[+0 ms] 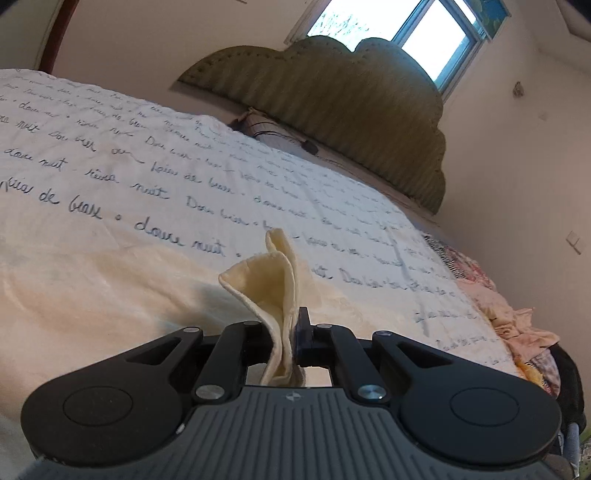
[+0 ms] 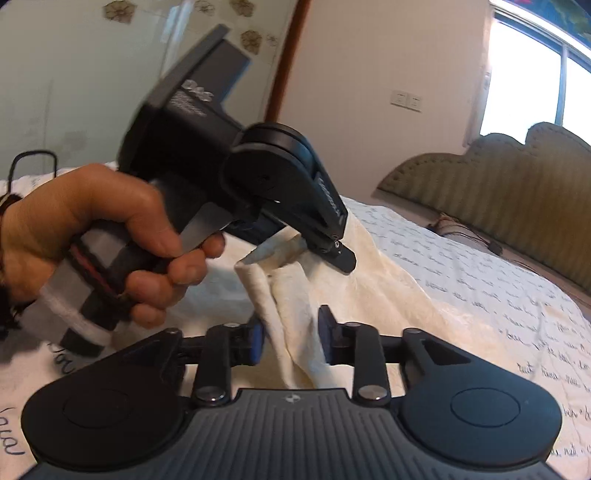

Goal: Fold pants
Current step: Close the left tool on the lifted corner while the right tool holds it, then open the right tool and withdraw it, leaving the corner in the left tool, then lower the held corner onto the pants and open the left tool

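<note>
Pinching a cream fold of the pants (image 1: 271, 295), the left gripper (image 1: 291, 332) has its fingers (image 1: 303, 330) pressed together on the cloth, which stands up from them toward 12 o'clock over the bed (image 1: 110, 177). White bedding with cursive script covers the bed; a green headboard (image 1: 332, 110) lies at 1 o'clock, below a window (image 1: 406, 29), and a heap of clothes (image 1: 517, 325) sits at 3 o'clock on the bed's edge.

In the right wrist view, a hand (image 2: 92, 236) at 9 o'clock holds the left gripper (image 2: 338, 254) by its handle; that gripper's tip clamps the pants (image 2: 295, 295) at centre. Below, at 6 o'clock, the right gripper (image 2: 291, 338) has its fingers (image 2: 327, 332) spread, with the hanging cloth between them; the left pad touches it, the right stands just beside it. The headboard (image 2: 498, 184) lies at 3 o'clock.
</note>
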